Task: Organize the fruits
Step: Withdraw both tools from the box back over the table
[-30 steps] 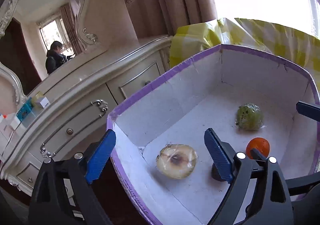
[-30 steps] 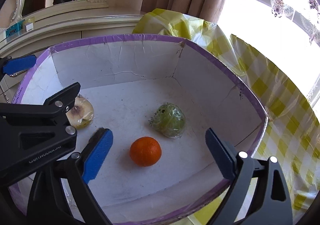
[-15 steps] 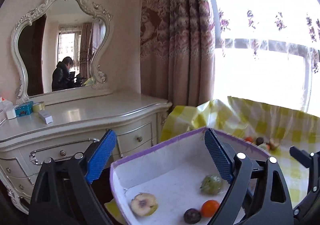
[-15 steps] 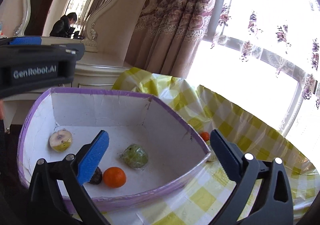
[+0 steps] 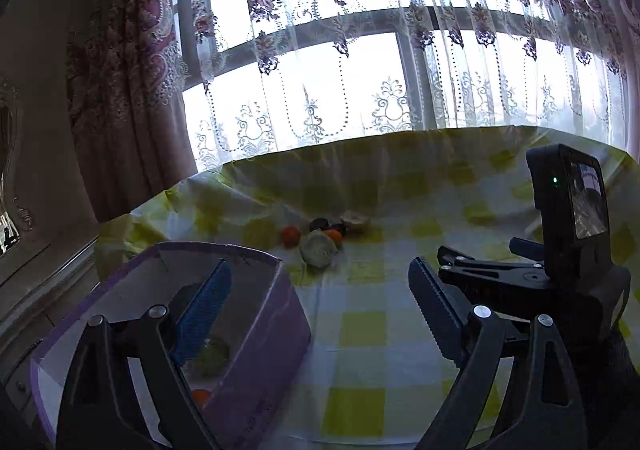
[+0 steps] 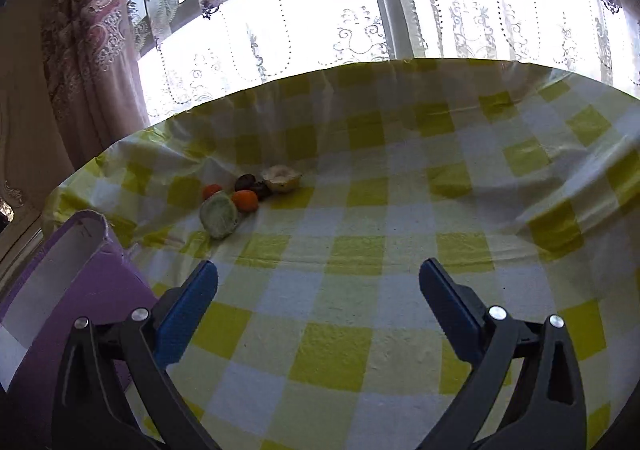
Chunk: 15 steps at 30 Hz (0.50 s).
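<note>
Both views have swung off the box interior and onto the heap of loose fruit at the far left of the checked cloth; a second ago each camera looked down at the fruit already lying in the box, now they face the window. The right tool (image 6: 318, 298) has just been opening its jaws, and they stand wide apart with nothing between them. The left tool (image 5: 320, 302) is likewise spread and empty, one blue pad hanging over the purple-edged box (image 5: 256, 330).

The heap holds a pale green wrapped fruit (image 6: 219, 214) nearest the tools, an orange (image 6: 245, 200) touching its far side, a small red-orange fruit (image 6: 211, 191) to its left, two dark fruits (image 6: 252, 185) behind, and a pale cut half (image 6: 282, 179) at the back. All lie close together, well apart from both tools. In the left view the box already holds a green fruit (image 5: 210, 356) and an orange one (image 5: 200, 396).

The step in hand looks like the reach for the next piece. The green wrapped fruit is probably the best target, being foremost and open on its near side. Approach low along the worktop (image 6: 360, 330) with jaws wide, straddle it across its width, and close gently, since its film wrap may slip. Going for the orange first risks nudging its neighbours, and round fruit would likely roll. The right tool's body (image 5: 560, 250) sits close beside the left one, so let one reach while the other holds back.
</note>
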### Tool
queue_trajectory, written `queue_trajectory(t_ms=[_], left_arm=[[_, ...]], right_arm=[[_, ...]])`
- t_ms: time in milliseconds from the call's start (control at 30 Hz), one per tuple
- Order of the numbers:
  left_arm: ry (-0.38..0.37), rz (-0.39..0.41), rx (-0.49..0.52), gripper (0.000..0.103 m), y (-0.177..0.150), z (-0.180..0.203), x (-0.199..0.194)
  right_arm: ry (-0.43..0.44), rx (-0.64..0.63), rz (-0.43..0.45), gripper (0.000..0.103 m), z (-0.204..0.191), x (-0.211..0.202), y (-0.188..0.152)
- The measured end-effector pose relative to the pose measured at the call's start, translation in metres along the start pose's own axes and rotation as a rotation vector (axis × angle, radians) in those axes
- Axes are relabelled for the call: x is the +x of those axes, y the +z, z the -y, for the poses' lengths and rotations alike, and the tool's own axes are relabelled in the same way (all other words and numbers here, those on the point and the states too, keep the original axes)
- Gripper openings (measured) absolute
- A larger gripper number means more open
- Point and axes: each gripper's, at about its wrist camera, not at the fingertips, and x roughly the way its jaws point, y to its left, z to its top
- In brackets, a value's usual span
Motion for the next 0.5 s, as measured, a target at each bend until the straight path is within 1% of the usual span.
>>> queue_trajectory(t_ms=[67, 100, 167, 233, 300, 400, 500], left_arm=[[-0.082, -0.116, 0.046, 0.087, -0.012, 0.022, 0.03], [-0.114, -0.162, 0.039, 0.087, -0.02, 0.028, 0.041], [-0.147, -0.247, 0.017, 0.087, -0.029, 0.036, 0.065], [-0.165, -0.29, 0.002, 0.087, -0.04, 0.039, 0.082], [-0.162, -0.328, 0.005, 0.087, -0.045, 0.041, 0.097], [-0.164, -0.372, -0.015, 0.087, -0.051, 0.04, 0.117], [-0.178, -0.4, -0.055, 0.087, -0.057, 0.034, 0.128]], right_arm=[[-0.03, 0.021, -0.035, 0.101, 0.014, 0.015, -0.003], [-0.04, 0.028, -0.053, 0.101, 0.019, 0.022, -0.004], [-0.052, 0.038, -0.075, 0.101, 0.027, 0.032, -0.005], [-0.058, 0.032, -0.084, 0.101, 0.028, 0.04, -0.003], [-0.06, 0.011, -0.1, 0.101, 0.024, 0.048, 0.0], [-0.036, -0.028, -0.137, 0.101, 0.015, 0.063, 0.005], [-0.002, -0.09, -0.164, 0.101, 0.003, 0.079, 0.01]])
